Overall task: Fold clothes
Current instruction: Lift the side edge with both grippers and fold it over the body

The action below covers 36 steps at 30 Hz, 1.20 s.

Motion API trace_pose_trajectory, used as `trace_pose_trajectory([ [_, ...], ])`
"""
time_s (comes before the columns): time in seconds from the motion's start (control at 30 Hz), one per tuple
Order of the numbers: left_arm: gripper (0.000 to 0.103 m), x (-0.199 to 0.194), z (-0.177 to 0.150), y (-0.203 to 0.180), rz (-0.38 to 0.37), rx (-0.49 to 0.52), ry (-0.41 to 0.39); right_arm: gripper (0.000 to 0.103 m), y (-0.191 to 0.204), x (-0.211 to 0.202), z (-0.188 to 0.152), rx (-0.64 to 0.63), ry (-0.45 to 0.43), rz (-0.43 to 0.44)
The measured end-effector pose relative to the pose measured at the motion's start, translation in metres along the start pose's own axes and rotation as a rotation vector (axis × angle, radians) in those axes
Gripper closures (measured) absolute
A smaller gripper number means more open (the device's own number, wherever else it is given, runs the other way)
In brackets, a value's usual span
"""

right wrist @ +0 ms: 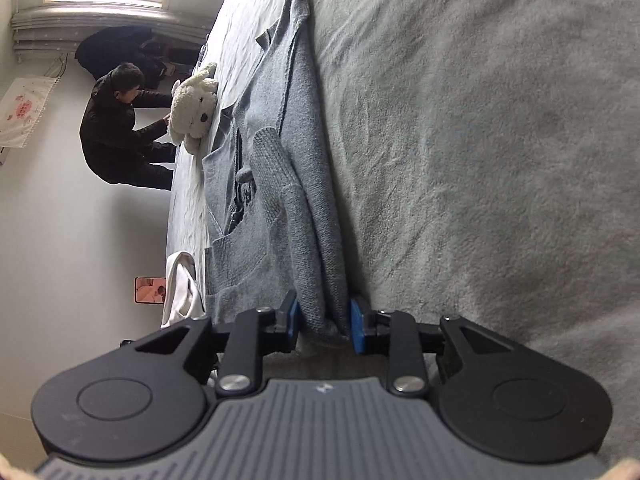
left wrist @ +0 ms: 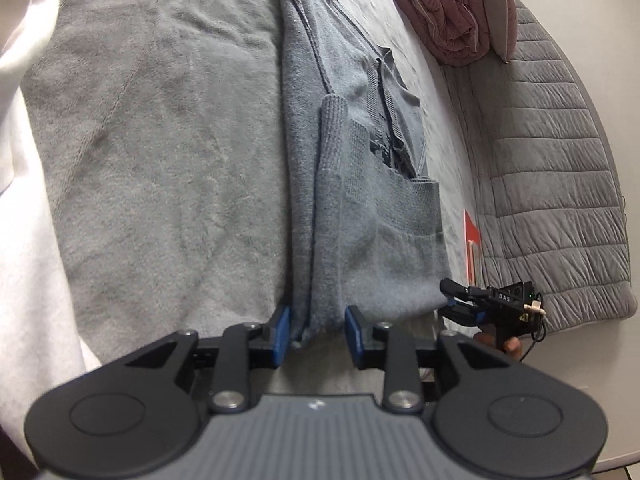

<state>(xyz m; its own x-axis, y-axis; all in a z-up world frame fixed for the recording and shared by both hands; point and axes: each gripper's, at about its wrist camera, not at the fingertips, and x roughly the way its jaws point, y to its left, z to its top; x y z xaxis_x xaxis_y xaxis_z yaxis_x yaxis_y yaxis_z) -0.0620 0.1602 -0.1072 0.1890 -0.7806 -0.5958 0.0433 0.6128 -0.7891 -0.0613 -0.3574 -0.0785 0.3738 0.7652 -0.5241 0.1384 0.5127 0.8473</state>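
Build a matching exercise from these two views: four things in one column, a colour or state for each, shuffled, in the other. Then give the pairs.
Things
1. sweater
2. rolled quilt
3. plush dog
4. left tongs

Colour or state
A. cream white, at the far edge of the bed
B. dusty pink, bundled up
C. blue-grey knit, partly folded with sleeves laid in
D. blue pads on either side of a knit edge, a gap showing

Pairs: 1-C, 2-B, 3-A, 4-D
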Motion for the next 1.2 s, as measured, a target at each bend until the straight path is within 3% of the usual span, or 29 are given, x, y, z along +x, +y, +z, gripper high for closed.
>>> trace_pose_trajectory([
  [0.33, 0.067, 0.017, -0.004, -0.009, -0.028, 0.033, 0.017, 0.070, 0.005, 0.011, -0.003, -0.060, 0.037, 0.011],
  [0.6, 0.089, 0.015, -0.009, -0.006, -0.025, 0.050, -0.003, 0.080, 0.013, 0.011, -0.006, -0.108, 0.029, 0.045],
  [0.97, 0.092, -0.015, -0.002, -0.020, -0.271, 0.029, -0.140, 0.081, 0.031, -0.008, 0.005, -0.031, -0.079, 0.216],
  [1.2, 0.093, -0.027, 0.017, -0.033, -0.368, -0.021, -0.244, 0.081, 0.051, -0.006, 0.027, 0.047, -0.139, 0.254],
])
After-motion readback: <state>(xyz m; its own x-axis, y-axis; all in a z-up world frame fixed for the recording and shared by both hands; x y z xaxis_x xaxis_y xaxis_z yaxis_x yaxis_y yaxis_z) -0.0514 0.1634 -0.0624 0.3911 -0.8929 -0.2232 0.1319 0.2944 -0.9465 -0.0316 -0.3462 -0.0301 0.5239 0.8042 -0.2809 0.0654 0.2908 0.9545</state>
